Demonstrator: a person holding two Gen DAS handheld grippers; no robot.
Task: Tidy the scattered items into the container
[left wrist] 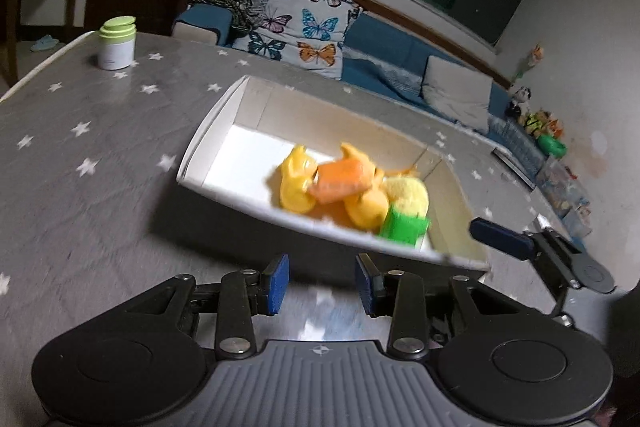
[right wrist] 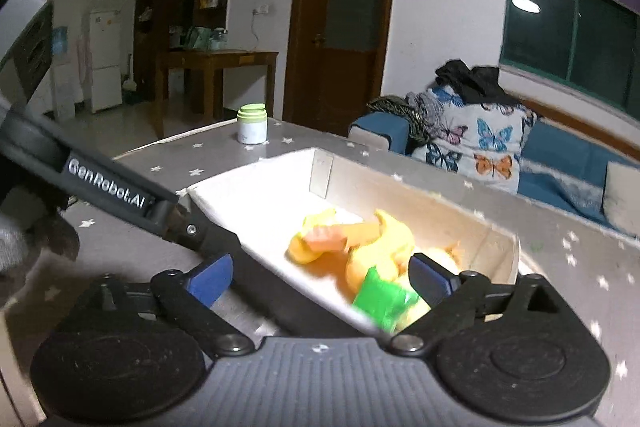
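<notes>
Star-print table (left wrist: 80,155): white box (left wrist: 208,143) holds soft light toys (left wrist: 344,183); pinch mid-body. Left gripper (left wrist: 322,283) and right gripper (right wrist: 320,275) both released, empty.

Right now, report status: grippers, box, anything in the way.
Left gripper open, empty. Right gripper open wide, empty, over the white box. Yellow, orange and green toys piled inside. White jar stands apart on table; nothing blocking.

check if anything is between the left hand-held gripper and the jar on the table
Nothing visible blocks it. From the open left hand-held gripper to the jar there is only bare star-patterned table. The box sits off to the right of that path.
</notes>
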